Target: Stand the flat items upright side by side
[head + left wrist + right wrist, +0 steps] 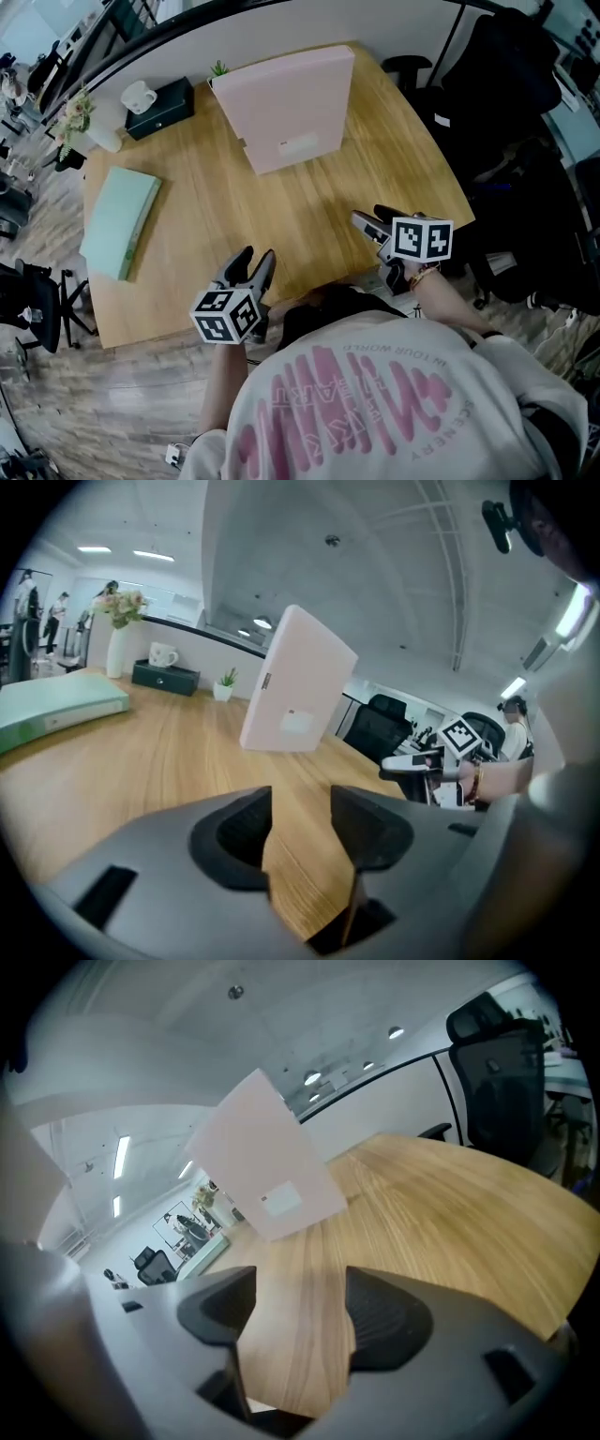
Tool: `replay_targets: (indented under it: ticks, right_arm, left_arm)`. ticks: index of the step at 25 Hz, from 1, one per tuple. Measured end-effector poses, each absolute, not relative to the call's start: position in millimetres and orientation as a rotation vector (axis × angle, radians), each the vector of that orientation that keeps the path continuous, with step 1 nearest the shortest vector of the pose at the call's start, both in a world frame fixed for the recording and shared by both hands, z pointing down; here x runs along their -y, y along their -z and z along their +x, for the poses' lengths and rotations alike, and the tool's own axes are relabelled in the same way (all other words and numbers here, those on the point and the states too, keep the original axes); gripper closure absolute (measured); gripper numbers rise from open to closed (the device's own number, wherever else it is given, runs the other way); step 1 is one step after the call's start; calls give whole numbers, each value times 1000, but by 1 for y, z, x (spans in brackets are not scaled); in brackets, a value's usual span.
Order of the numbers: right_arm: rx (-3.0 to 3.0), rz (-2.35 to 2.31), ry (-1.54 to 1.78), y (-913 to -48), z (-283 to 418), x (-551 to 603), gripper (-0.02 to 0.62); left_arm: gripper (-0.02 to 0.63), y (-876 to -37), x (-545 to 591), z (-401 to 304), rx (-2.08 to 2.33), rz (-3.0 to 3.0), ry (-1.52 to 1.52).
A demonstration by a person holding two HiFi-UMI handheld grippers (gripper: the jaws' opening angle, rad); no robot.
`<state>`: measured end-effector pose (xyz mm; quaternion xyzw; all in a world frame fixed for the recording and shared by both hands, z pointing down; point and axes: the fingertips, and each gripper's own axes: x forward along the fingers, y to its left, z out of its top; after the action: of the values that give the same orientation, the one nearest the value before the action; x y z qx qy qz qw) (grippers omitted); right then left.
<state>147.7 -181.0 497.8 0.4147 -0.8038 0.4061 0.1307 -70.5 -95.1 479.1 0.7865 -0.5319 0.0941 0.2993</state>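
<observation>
A pink binder [291, 105] stands upright at the far middle of the wooden table [206, 216], its white label facing me. It also shows in the left gripper view as a pink binder [298, 682] and in the right gripper view as a pink binder [267, 1162]. A pale green binder [120, 220] lies flat near the table's left edge. My left gripper [258, 259] hovers over the near edge, its jaws apart with only table between them [300, 808]. My right gripper [371, 217] hangs at the near right, open and empty [300, 1288]. Both are well short of the binders.
A dark box with a white mug [159, 103] and a vase of flowers [94, 127] sit at the far left corner, a small plant [218, 68] behind the pink binder. Black office chairs [511, 84] stand off the table's right side.
</observation>
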Motion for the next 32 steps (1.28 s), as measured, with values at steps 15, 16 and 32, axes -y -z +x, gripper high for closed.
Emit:
replay_targets:
  ticks: [15, 16, 32]
  right_arm:
    - [2429, 608, -1043, -497, 100, 29, 304]
    - [2427, 584, -1069, -498, 96, 20, 304]
    - [2434, 313, -1029, -499, -147, -67, 291]
  left_arm:
    - [422, -461, -84, -60, 1779, 1635, 7]
    - [422, -458, -98, -66, 1817, 1602, 17]
    - [416, -406, -215, -268, 2012, 1521, 237]
